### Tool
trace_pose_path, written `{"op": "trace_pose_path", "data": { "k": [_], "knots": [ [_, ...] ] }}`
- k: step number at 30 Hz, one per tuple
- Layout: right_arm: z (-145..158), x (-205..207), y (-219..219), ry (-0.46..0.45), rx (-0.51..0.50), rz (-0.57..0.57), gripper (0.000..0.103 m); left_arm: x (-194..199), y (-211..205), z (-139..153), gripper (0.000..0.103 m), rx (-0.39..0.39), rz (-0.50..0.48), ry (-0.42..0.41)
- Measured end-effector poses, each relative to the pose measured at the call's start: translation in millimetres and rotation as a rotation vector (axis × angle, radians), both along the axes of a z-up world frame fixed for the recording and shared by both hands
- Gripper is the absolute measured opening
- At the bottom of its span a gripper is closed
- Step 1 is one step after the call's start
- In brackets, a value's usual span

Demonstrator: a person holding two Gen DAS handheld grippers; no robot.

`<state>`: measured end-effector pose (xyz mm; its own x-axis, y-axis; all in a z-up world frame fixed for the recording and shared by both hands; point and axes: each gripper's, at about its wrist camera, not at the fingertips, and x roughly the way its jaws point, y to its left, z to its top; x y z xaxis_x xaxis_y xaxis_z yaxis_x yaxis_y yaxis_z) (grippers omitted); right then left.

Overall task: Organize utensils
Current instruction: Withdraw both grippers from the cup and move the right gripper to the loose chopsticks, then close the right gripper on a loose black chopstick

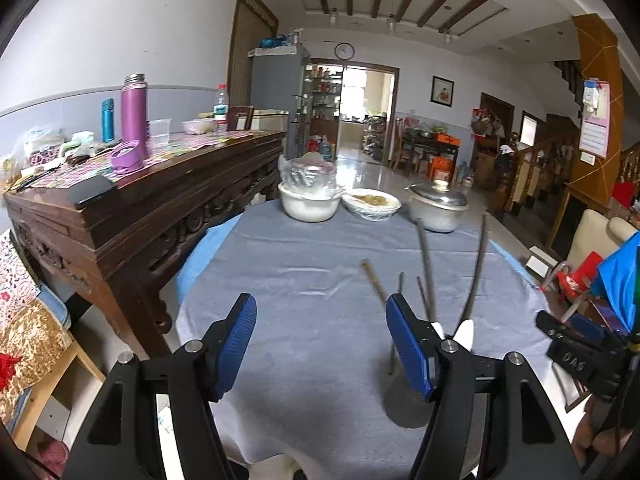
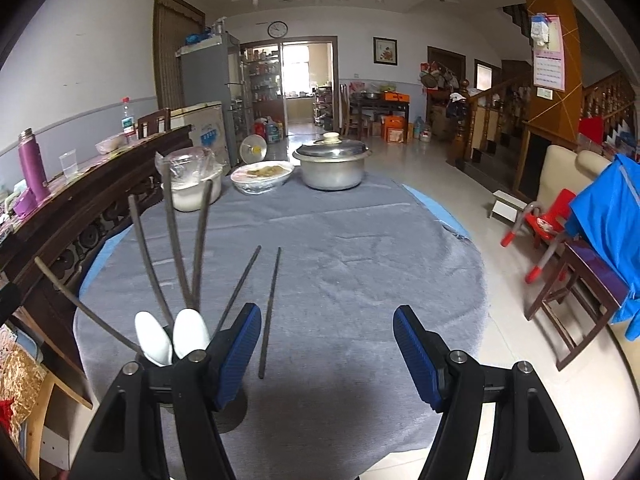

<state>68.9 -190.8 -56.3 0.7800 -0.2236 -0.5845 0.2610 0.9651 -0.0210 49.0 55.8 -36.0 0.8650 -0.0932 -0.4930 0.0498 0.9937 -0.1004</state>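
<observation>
My left gripper (image 1: 321, 301) hangs open over the grey-clothed round table (image 1: 312, 264), with nothing between its blue pads. Behind its right finger, dark chopsticks (image 1: 427, 268) and white spoons (image 1: 466, 332) stand up out of a holder that is mostly hidden. A tan chopstick (image 1: 374, 280) and a dark chopstick (image 1: 395, 320) lie on the cloth close by. My right gripper (image 2: 327, 309) is open and empty too. Just left of it stand the upright chopsticks (image 2: 176, 240) and the spoons (image 2: 192, 336). A loose dark chopstick (image 2: 270, 312) lies ahead of its left finger, with another (image 2: 240, 284) beside it.
At the table's far edge stand a white bowl covered in plastic (image 1: 310, 204), a wrapped dish of food (image 1: 372, 202) and a lidded metal pot (image 1: 438, 206). A carved wooden sideboard (image 1: 132, 216) runs along the left. Chairs with a blue cloth (image 2: 600, 236) stand at the right.
</observation>
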Motion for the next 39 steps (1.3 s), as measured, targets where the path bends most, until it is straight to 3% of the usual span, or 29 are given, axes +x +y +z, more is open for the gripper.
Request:
{"op": "trace_pose_path", "data": {
  "k": [10,17,21,24,27,33,39],
  "knots": [
    [-9,9,-10,0.025,0.019,-0.019,0.073,13,38,-19,0.069,-0.013,0.099,0.062],
    [-30,21,-32,0.075,0.1,-0.044,0.073,37,58,-51,0.069,-0.053,0.135,0.18],
    [-42,30,-48,0.099,0.169,-0.049,0.069,48,58,-66,0.069,-0.052,0.123,0.23],
    [-53,41,-57,0.124,0.216,-0.042,0.06,57,56,-78,0.069,-0.042,0.112,0.26],
    [-65,57,-69,0.161,0.282,-0.027,0.051,70,54,-88,0.069,-0.028,0.1,0.287],
    [-88,109,-86,0.255,0.397,0.049,0.05,98,57,-110,0.069,-0.025,0.079,0.358],
    [-107,178,-80,0.35,0.419,0.112,0.05,123,58,-125,0.069,-0.009,0.058,0.413]
  ]
}}
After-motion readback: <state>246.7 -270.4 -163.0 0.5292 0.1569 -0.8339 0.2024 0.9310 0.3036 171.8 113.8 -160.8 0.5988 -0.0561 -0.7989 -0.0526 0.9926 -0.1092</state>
